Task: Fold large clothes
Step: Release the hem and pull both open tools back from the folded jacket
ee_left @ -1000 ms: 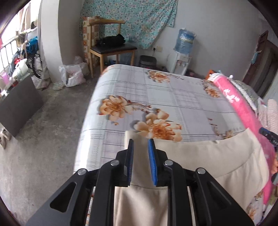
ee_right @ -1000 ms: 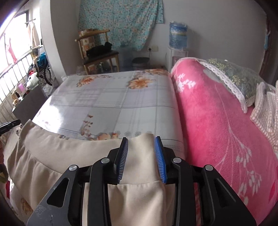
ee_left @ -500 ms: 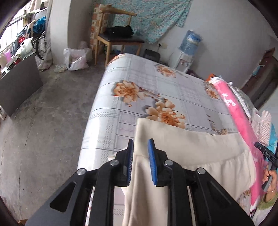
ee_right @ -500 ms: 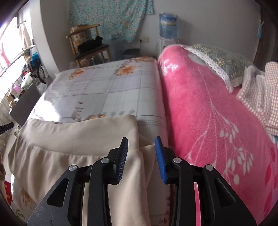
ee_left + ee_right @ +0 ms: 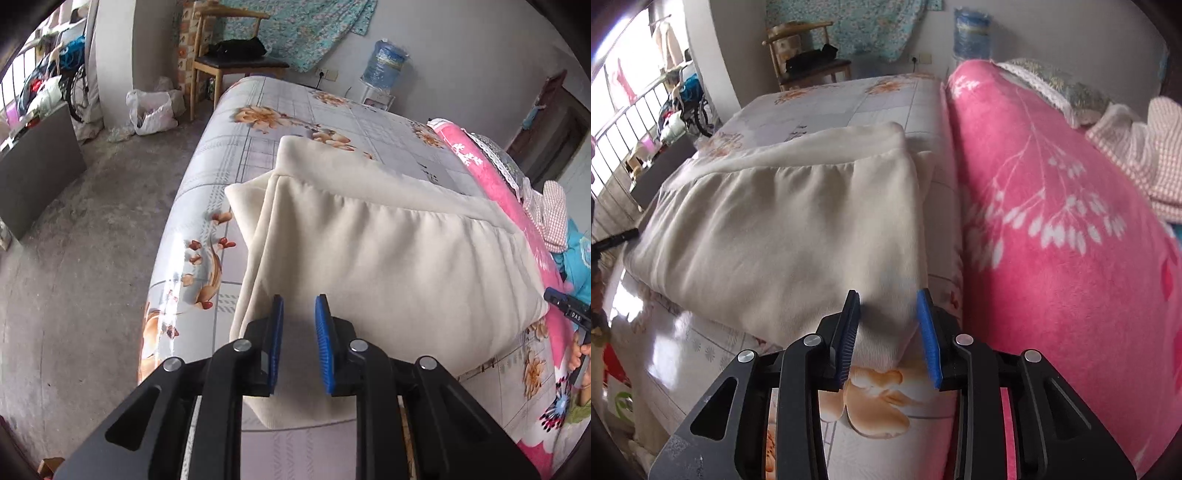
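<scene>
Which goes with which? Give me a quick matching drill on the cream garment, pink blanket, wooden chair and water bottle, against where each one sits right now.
Things:
1. cream garment
2. pink blanket
3. wooden chair
4. water bottle

Places:
A. on the floor beyond the far end of the bed, a black item on its seat
B. folded on the floral sheet, near the bed's front edge
C. upside down on a dispenser by the back wall
D. heaped along the bed, to the right of the garment in the right wrist view

Pairs: 1-B, 2-D, 3-A, 4-C
</scene>
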Demonstrator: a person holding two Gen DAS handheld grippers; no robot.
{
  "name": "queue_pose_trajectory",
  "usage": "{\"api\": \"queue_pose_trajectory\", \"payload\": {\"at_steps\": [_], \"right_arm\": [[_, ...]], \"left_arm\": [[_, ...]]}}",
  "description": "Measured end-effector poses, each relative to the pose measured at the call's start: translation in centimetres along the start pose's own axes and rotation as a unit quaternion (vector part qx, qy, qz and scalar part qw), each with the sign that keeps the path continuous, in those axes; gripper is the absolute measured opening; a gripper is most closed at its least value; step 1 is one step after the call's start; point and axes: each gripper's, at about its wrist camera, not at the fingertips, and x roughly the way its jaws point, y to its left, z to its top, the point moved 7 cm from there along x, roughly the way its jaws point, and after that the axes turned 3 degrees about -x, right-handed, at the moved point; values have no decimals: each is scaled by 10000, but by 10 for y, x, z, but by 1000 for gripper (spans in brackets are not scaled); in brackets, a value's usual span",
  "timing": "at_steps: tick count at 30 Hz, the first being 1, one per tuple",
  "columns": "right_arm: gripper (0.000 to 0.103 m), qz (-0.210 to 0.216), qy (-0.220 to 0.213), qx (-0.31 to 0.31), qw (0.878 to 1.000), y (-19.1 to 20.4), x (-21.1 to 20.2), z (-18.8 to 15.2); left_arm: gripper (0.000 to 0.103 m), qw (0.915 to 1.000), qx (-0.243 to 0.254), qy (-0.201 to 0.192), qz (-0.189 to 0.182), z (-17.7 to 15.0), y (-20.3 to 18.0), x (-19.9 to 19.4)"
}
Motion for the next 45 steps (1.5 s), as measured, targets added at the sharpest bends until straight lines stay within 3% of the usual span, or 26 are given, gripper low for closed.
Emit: {"api": "queue_pose_trajectory", "payload": {"at_steps": [3, 5, 8, 10, 12, 13, 16, 18, 20, 23, 26, 29, 31, 33, 35, 38, 41, 45], "right_arm": [[35, -315, 115, -352, 9988, 5, 4, -13], [35, -389, 116, -171, 9990, -1, -2, -15], [37, -656, -321, -272, 9970, 12, -28, -1], [41, -384, -649, -437, 9962, 39, -42, 9], [57, -38, -841, -559, 9949, 71, -44, 20], [60, 168, -885, -587, 9942, 89, -40, 24], [61, 474, -735, -712, 9936, 134, -15, 26], [65, 494, -562, -863, 9935, 156, 5, 19], [66, 86, -245, -951, 9951, 159, 31, 4], [66, 14, -253, -763, 9968, 157, 24, 1], [66, 333, -604, -624, 9957, 166, -2, 14], [67, 516, -869, -681, 9925, 186, -10, 28], [67, 568, -816, -771, 9920, 198, 2, 33], [67, 391, -502, -856, 9943, 201, 34, 30], [68, 552, -365, -622, 9959, 194, 49, 25], [68, 628, -376, -345, 9967, 188, 33, 23], [71, 763, -596, -297, 9949, 188, 4, 14], [83, 709, -770, -108, 9945, 182, -29, -7]], "left_arm": [[18, 9997, 159, -27, 203, -8, 0, -6], [18, 9995, 110, -163, 256, -11, -1, -16], [18, 9984, 258, -490, 53, -10, -21, -36], [21, 9975, 474, -523, -86, -11, -43, -39], [26, 9967, 653, -478, -92, -13, -66, -31], [28, 9964, 730, -420, -46, -16, -77, -24], [40, 9955, 930, -133, 159, -28, -103, 6], [44, 9933, 1022, -173, 501, -37, -105, 23], [48, 9930, 990, -367, 530, -38, -104, 22], [49, 9948, 821, -318, 514, -37, -99, 14], [55, 9937, 837, -566, 475, -35, -103, -2], [59, 9919, 823, -577, 775, -33, -101, 2], [60, 9925, 630, -351, 987, -38, -92, 15], [62, 9950, 356, -443, 822, -38, -86, 14], [62, 9954, 288, -440, 807, -38, -83, 10], [66, 9949, 316, -545, 784, -43, -83, -5], [79, 9949, 274, -690, 676, -51, -89, -27], [90, 9941, 328, -836, 601, -63, -108, -53]]}}
